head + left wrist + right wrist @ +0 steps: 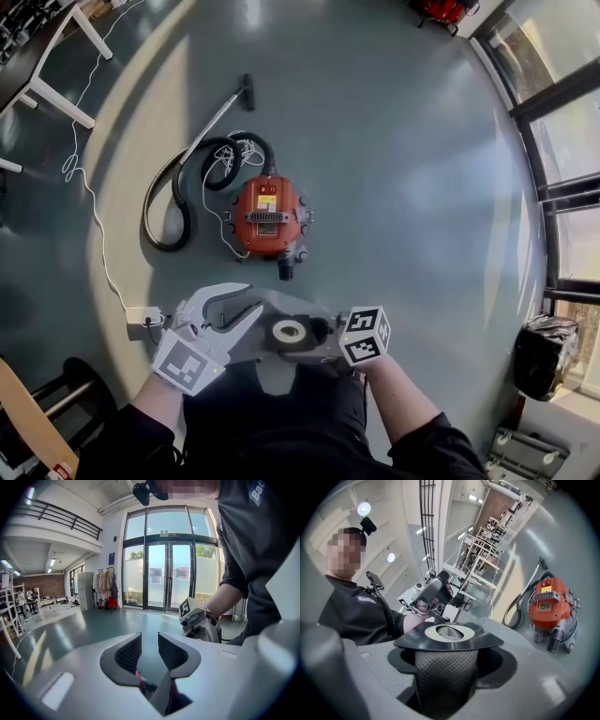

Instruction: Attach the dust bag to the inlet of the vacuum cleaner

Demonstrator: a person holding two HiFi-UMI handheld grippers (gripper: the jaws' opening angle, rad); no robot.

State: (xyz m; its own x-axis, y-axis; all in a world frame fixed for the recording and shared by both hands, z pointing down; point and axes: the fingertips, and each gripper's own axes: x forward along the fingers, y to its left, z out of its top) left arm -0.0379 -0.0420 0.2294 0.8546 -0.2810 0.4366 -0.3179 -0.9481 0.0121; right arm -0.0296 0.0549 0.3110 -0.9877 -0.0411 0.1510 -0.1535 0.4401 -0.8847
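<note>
The red vacuum cleaner stands on the grey floor ahead of me, with its black hose coiled at its left. My right gripper is shut on the grey fabric body of the dust bag. The bag's flat black collar with the pale ring round its hole faces up, above the jaws. My left gripper is open and empty, just left of the bag and apart from it. Both are held low in front of me, short of the vacuum.
A white cord runs over the floor to a power strip near my left gripper. White table legs stand at the far left. A black bin and glass doors are at the right.
</note>
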